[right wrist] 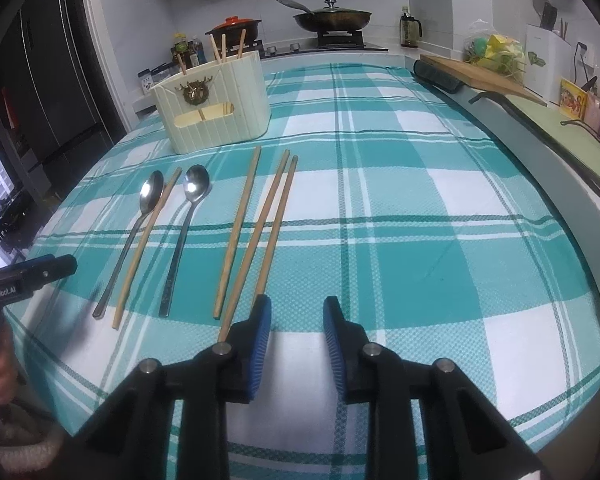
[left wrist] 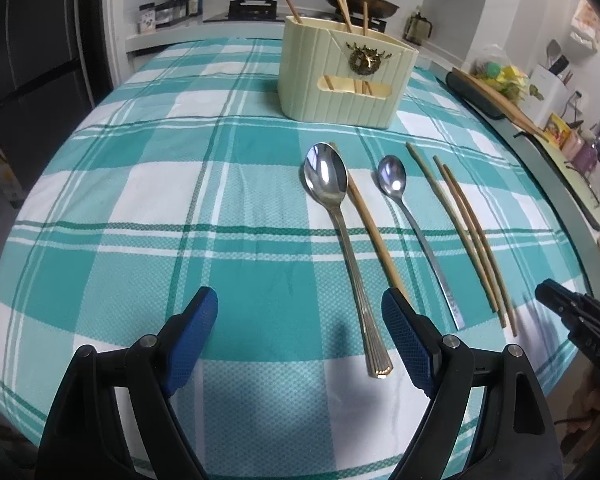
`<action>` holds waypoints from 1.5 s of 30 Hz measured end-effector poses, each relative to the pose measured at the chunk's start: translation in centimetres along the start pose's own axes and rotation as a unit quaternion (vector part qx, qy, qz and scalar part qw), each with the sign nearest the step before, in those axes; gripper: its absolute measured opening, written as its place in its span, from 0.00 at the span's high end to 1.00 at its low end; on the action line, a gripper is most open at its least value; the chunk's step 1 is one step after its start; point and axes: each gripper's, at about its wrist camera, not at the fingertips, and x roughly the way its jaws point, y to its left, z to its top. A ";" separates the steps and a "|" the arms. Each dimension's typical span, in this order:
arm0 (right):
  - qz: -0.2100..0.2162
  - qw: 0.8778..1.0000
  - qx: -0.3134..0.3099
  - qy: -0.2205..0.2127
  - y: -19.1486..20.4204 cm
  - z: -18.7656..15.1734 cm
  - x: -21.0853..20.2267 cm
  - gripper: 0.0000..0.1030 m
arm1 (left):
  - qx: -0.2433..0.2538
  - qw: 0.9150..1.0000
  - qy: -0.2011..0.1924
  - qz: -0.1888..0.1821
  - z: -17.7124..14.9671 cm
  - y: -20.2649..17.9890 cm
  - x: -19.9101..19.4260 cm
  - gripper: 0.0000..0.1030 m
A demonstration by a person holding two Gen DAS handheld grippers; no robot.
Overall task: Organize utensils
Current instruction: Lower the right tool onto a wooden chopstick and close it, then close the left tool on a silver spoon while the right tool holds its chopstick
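Utensils lie in a row on a teal-and-white plaid tablecloth [left wrist: 140,208], all with long axes running roughly from the near edge toward the far side. Left wrist view: large polished steel spoon with ribbed gold-tipped handle [left wrist: 342,240], bowl far, handle end near; plain wooden chopstick [left wrist: 370,232] just beside it on the right, its far end partly under the spoon's bowl edge. Next, smaller steel spoon with flat handle [left wrist: 414,232], bowl far. Then three wooden chopsticks [left wrist: 466,236], fanning slightly, the right two close together. Behind the row stands a cream ribbed utensil holder with a brass deer emblem [left wrist: 340,76], upright, chopsticks leaning inside. Left gripper [left wrist: 300,320] hovers with blue pads wide apart, nothing between them; the large spoon's handle lies on the cloth below the gap. Right gripper's tip [left wrist: 560,304] shows at the right edge. Right wrist view: same row seen at left, handles toward camera. Right gripper [right wrist: 298,320] has its pads part-way closed with a clear gap, gripping nothing; the rightmost chopstick's near end runs behind the left pad, contact undecidable. Background: stove with a lidded black wok [right wrist: 332,18] and an orange-lidded pot [right wrist: 234,28], wooden cutting board [right wrist: 484,76] on the right counter.
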 end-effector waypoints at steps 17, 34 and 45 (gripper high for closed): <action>0.025 0.997 -0.002 0.073 2.1 4.0 6.0 0.87 | -0.030 0.999 0.002 0.017 -1.5 1.7 -0.3 0.17; -0.036 0.993 0.081 0.073 -1.0 2.3 4.8 0.96 | 0.030 0.999 0.014 0.011 1.7 -0.9 2.7 0.16; -0.038 0.995 0.066 0.068 -1.4 1.5 4.1 0.95 | 0.065 0.995 0.029 0.074 2.5 -2.3 6.8 0.15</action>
